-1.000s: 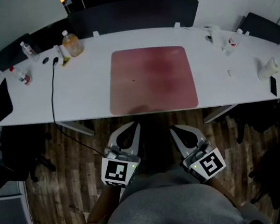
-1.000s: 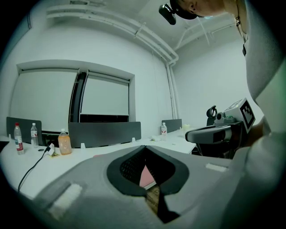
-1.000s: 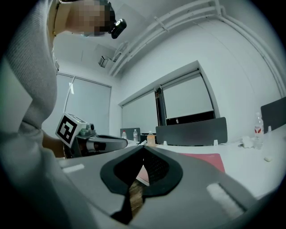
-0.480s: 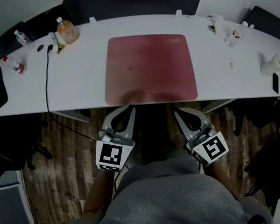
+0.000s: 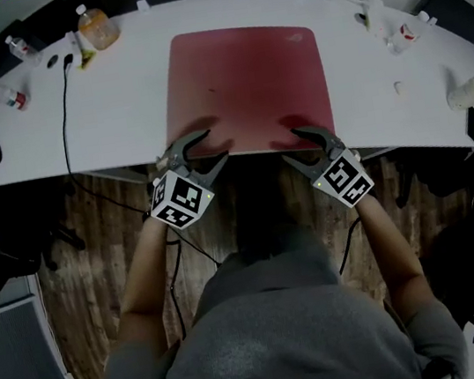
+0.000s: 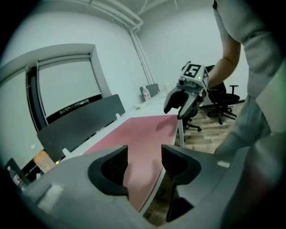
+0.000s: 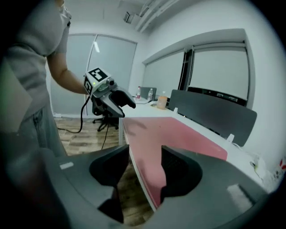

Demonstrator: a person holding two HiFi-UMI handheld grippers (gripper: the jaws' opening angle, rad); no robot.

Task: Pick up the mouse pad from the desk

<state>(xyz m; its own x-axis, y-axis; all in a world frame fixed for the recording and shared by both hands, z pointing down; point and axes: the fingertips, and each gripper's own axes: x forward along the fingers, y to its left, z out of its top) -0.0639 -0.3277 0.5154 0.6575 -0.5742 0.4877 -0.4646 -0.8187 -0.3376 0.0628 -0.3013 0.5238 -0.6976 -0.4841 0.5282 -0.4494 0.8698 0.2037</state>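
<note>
Both opening, unclamped — left gripper (image 5: 215, 146), right gripper (image 5: 290, 143) — astride near edge of thin red rectangular mouse pad (image 5: 246, 76); likely light, limp.

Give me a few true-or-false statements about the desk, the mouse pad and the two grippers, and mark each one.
1. The mouse pad lies flat on the desk. True.
2. The left gripper has the pad clamped and raised. False: the left gripper and the right gripper are both at the pad's near edge. Their jaws are opening and press on nothing.
3. A black cable runs across the desk's left part. True.
4. The bottle of orange drink stands on the pad. False: the bottle stands at the far left corner, apart from the pad.
</note>
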